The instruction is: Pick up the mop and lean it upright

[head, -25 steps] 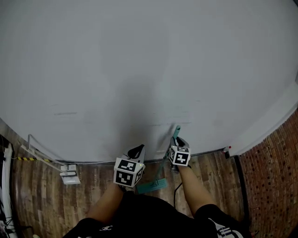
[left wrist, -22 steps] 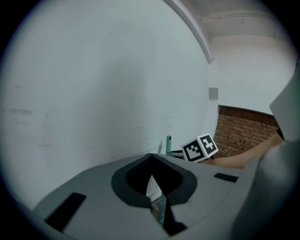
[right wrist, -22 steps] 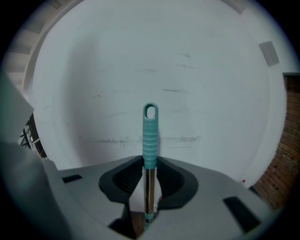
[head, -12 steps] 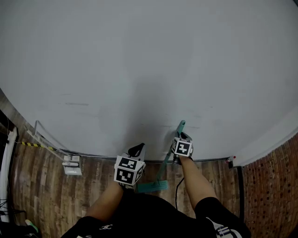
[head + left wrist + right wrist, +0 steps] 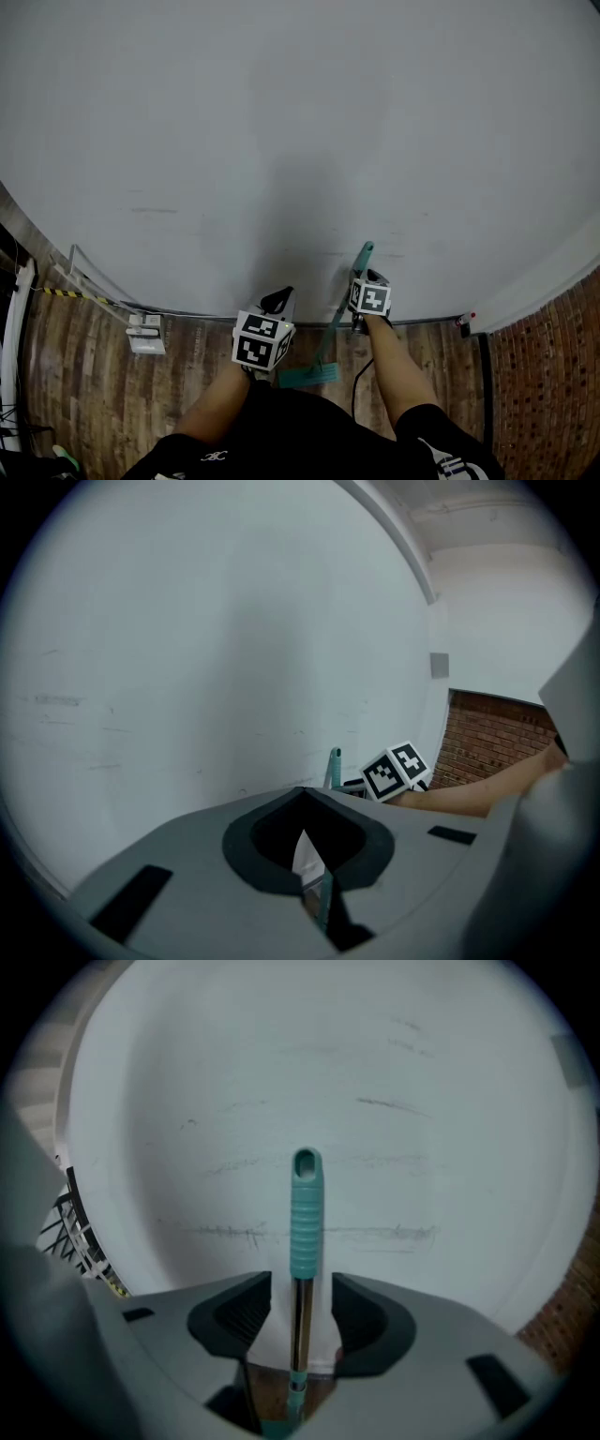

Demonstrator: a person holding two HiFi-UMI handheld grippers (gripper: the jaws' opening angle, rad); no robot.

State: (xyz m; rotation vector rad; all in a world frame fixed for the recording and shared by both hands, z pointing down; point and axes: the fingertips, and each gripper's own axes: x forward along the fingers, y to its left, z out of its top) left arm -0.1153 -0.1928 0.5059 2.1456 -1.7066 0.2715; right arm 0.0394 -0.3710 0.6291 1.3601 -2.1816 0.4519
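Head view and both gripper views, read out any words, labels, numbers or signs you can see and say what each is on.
No text can be read in any view.
Marker cubes: black-and-white square patterns only, no letters.
Person's dark clothing: small white prints, too small to read.
Mop handle: no print visible.
Wall: faint scuff marks, no writing.
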